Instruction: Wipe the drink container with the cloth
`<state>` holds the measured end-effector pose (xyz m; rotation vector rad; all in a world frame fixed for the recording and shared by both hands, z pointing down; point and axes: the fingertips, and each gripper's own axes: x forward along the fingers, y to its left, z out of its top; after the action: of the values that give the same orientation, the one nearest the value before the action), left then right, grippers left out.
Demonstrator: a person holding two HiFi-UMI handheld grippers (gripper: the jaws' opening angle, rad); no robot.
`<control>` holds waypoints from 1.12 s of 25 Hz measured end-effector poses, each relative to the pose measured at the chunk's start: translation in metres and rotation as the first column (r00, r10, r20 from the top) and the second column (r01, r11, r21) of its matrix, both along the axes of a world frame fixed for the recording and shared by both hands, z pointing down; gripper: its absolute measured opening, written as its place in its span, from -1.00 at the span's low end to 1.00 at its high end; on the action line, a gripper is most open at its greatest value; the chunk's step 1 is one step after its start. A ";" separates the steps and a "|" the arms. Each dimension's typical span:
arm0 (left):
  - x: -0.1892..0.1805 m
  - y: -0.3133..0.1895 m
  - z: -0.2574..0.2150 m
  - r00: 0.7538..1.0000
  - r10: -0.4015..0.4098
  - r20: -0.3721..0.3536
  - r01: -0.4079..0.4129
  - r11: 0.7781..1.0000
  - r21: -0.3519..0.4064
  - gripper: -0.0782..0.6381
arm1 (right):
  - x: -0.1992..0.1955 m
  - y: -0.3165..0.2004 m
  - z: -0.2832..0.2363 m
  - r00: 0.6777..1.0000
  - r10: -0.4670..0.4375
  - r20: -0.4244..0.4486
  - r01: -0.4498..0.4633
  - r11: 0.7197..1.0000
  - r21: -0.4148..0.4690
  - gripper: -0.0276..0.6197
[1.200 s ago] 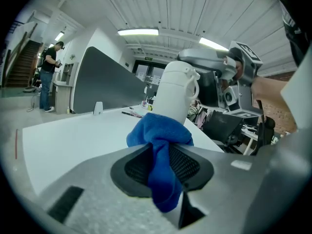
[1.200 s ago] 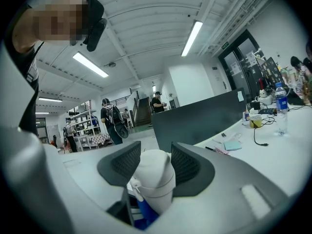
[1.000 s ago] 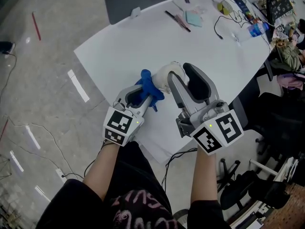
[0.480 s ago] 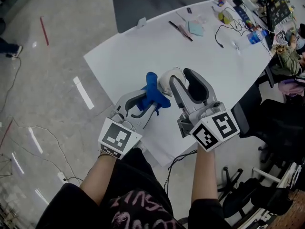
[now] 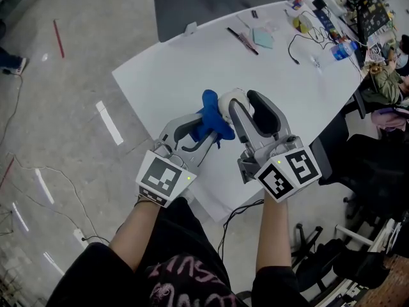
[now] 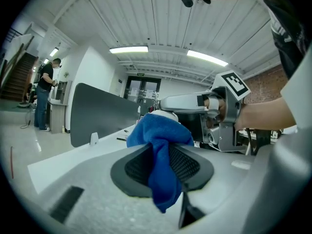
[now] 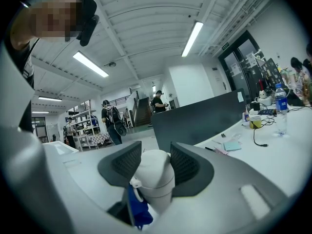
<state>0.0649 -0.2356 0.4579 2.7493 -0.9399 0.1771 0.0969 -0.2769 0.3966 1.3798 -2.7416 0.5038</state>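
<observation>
Closest in, my left claw (image 5: 206, 125) is clamped on the cloth (image 5: 211, 117). Its jaws are pinched narrow on the blue fabric, with one tail hanging down between the pads and the rest bunched up over the tips.

At its 3 o'clock is my right claw (image 5: 241, 104). Its jaws stand wide but are not empty, because the container (image 5: 230, 99) fills the gap. The dark pads press on both sides of the white body, and the right gripper view shows it upright with its rounded lid poking above the pads.

The cloth sits at the container's 9 o'clock, right up against its side. From the right gripper view the blue shows low, at the container's 7 o'clock. From the left gripper view the cloth covers most of the container, and only the white lid peeks over the top.

Past the claws the white table (image 5: 172, 69) runs away towards 1 o'clock. Up that far end are pens (image 5: 241, 41), a pale blue pad (image 5: 261, 38), a black cable (image 5: 295, 48) and a water bottle (image 5: 342, 50). A grey partition (image 5: 211, 2) stands along the table's far edge at 12 o'clock. Way off at 10 o'clock a red stick (image 5: 59, 38) lies on the floor.
</observation>
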 end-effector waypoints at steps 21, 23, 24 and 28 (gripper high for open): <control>0.004 -0.005 0.054 1.000 0.016 0.026 -0.013 0.995 -0.100 -0.49 | 0.001 -0.003 0.000 1.000 -0.007 0.003 0.007 1.000 -0.005 -0.33; 0.004 -0.006 0.060 1.000 0.017 0.023 -0.014 0.994 -0.113 -0.49 | 0.001 -0.003 0.000 1.000 -0.009 0.003 0.009 1.000 -0.006 -0.33; 0.003 -0.006 0.063 0.999 0.018 0.026 -0.014 0.993 -0.119 -0.49 | 0.001 -0.003 0.000 1.000 -0.010 0.004 0.010 1.000 -0.006 -0.33; 0.003 -0.007 0.075 0.999 0.025 0.043 -0.019 0.989 -0.143 -0.49 | 0.001 -0.002 0.001 1.000 -0.009 0.001 0.009 1.000 -0.007 -0.33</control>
<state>0.0675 -0.2421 0.5333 2.6348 -0.8723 0.2988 0.0979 -0.2794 0.3973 1.3647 -2.7430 0.5138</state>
